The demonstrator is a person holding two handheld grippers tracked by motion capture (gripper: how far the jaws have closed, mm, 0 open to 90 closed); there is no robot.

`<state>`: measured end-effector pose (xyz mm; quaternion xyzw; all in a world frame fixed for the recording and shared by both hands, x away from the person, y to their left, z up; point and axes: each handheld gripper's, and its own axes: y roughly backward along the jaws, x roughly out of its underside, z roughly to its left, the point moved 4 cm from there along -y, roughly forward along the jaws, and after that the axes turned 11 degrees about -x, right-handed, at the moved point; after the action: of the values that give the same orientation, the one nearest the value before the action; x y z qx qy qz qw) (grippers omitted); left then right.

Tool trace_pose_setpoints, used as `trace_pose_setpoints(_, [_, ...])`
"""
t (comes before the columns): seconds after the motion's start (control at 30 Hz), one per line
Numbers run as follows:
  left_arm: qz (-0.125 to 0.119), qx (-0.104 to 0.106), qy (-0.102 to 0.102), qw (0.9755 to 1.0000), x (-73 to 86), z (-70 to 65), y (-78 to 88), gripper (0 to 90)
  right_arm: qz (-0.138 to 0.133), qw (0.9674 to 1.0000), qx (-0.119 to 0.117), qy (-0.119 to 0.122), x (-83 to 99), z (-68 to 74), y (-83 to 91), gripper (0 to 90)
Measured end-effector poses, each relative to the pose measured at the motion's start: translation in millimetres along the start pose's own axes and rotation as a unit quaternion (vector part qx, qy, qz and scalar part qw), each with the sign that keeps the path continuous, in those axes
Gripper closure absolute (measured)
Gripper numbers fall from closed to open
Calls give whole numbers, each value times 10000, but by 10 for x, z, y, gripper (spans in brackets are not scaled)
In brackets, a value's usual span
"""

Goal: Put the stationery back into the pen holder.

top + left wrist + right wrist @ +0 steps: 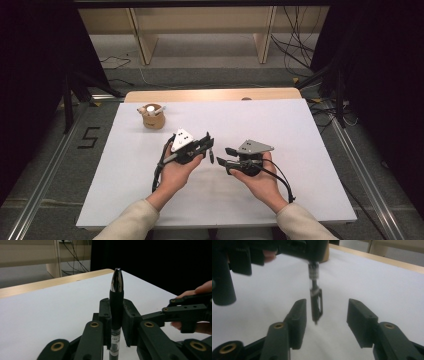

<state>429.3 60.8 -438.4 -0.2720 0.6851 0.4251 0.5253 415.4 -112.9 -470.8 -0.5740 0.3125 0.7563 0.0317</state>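
Pen (116, 302), black, silver-tipped, apparently clear-barrelled, clipped cap.

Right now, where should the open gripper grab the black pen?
Probably the capped lower end of the pen, which hangs free below the left gripper clamping its barrel. The right gripper has its jaws apart on either side of that end, so closing straight in from the sides should catch it; mind the clip.

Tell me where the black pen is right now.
The black pen is clamped upright in the left claw, held over the middle of the white table; its capped end hangs between the open pads of the right claw.
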Motion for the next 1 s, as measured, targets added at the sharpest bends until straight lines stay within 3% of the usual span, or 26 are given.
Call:
trace_pose_setpoints(0.27, [-86, -368, 65, 9993, -76, 264, 77, 793, 216, 9997, 92, -63, 80, -72, 6, 399])
trace_pose_setpoints(0.5, [-124, -655, -67, 9978, -115, 448, 132, 793, 259, 9995, 177, -85, 104, -120, 38, 382])
trace_pose_setpoints(1.0, [-262, -1052, -32, 9941, -196, 735, 217, 794, 311, 9990, 296, -149, 152, -190, 89, 350])
